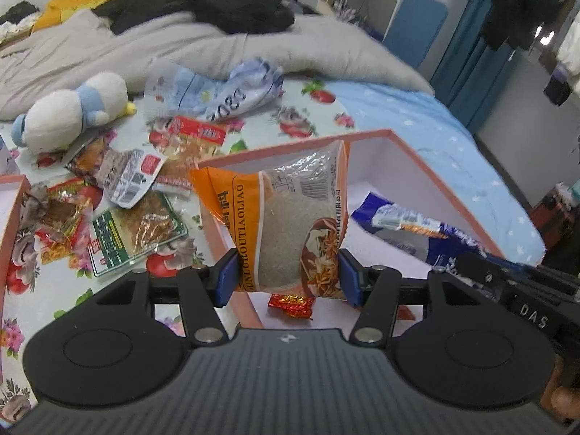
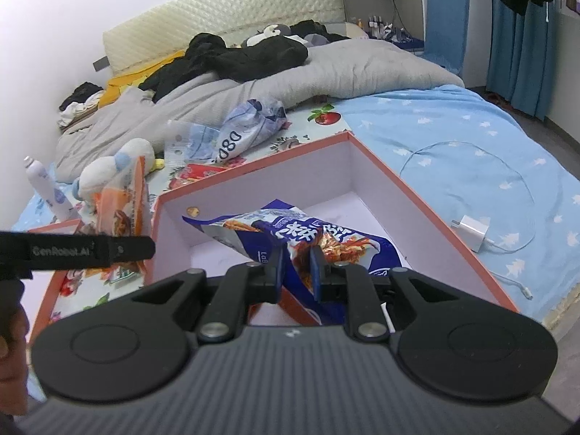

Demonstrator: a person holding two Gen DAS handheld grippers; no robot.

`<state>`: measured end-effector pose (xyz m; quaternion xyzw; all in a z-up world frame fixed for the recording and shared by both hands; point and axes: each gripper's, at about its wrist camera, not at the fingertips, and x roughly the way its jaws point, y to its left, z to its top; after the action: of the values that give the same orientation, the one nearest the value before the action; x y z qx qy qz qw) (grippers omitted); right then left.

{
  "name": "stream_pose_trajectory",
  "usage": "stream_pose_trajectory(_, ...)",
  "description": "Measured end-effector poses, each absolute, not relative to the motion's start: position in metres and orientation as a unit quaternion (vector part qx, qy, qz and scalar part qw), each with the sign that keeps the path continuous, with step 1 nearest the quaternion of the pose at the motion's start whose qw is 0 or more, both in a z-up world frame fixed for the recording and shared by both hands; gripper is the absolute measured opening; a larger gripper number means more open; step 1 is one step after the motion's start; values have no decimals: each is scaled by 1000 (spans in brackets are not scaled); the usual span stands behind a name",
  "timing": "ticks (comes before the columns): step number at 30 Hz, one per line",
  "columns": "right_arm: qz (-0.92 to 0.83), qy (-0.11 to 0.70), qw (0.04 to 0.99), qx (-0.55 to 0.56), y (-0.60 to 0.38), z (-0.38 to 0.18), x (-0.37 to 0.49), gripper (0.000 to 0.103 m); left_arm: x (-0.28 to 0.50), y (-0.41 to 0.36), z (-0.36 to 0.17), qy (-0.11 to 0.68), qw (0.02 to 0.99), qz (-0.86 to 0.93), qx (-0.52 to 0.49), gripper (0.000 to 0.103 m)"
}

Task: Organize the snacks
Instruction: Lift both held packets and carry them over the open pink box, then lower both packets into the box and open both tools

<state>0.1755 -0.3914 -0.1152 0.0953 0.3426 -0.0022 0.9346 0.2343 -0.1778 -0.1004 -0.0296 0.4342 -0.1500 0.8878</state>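
Bedroom setup, everything spread out on a bed with a light blue star sheet, a fruit-print cloth over part of it, and a grey duvet with black clothes piled at the far end.

Left gripper has its blue pads clamped on both sides of an orange seasoning packet, held upright over the near left wall of the pink-rimmed white box. A little red foil candy sits on the box floor just under it.

Right gripper is down inside that same box, jaws closed on a blue-purple snack bag whose far end rests on the box floor. That bag also shows in the left view, over on the right.

Left of the box there's a messy heap of loose snack packets on the cloth, a white and blue plush toy further back, and a crumpled blue-white plastic bag beyond those. A white charger with its cable lies on the sheet to the right of the box.
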Motion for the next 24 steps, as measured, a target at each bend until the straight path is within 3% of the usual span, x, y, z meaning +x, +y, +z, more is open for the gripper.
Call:
stream_pose_trajectory(11,0,363,924,117,-393,-129,197,22,252,-179,-113,446,880,-159,-30,64)
stream_pose_trajectory(13,-3,365,924,116,-392,-130,194,29,249,-178,-109,441,884,-156,-26,69)
stream_pose_trajectory(16,-3,371,921,117,-391,-130,189,30,240,-172,-101,430,889,-154,-29,76)
stream_pose_trajectory(24,3,353,928,118,-380,-112,160,30,204,-153,-72,401,902,-153,-35,76)
